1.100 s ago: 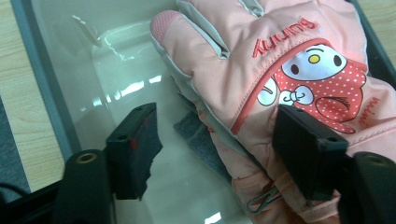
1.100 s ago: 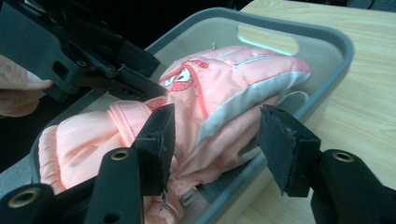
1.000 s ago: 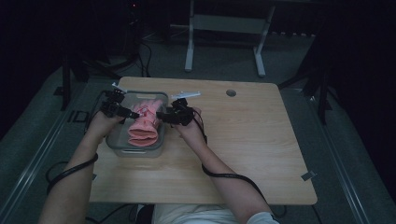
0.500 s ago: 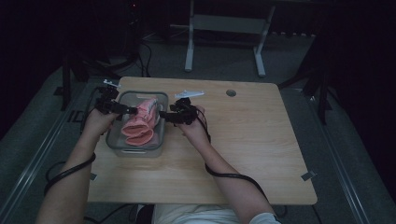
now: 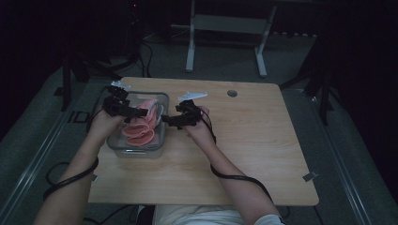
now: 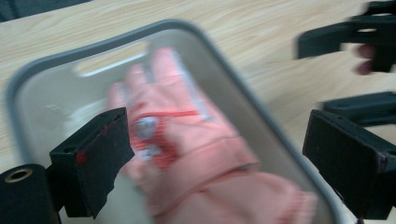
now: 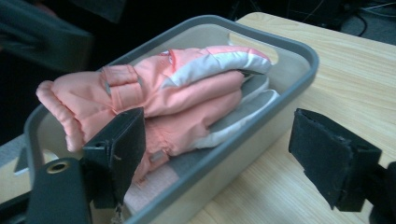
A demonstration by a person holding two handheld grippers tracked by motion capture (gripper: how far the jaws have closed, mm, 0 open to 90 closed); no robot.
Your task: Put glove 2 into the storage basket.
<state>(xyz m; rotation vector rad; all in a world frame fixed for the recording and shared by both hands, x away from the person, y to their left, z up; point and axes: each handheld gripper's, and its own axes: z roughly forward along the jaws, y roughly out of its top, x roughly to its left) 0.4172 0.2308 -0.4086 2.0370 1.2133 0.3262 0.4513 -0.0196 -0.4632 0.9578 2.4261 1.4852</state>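
right now both grippers stand with jaws apart and nothing pinched, each having just been opening. the left gripper hangs over the grey bin at centre left of the high view, and in its own view its black jaws frame the pink gloves without touching them. the right gripper sits just beside the bin's right wall, its jaws open toward the gloves, with the bin's rim between them in its own view. much is hard to read: the left gripper view is smeared by motion, so the marks on the glove's palm are unclear, and the lower glove is mostly covered by the upper one in the right gripper view. the person's forearms are cut off at the bottom edge of the high view. the gloves lie stacked inside the bin, their long axis running along the bin's length, cuffs toward the lower part of the high view and fingertips toward the upper part. the bin rests on a pale wooden table, near its left edge. around it the room is dim, with grey carpet and a white metal stand at top centre.
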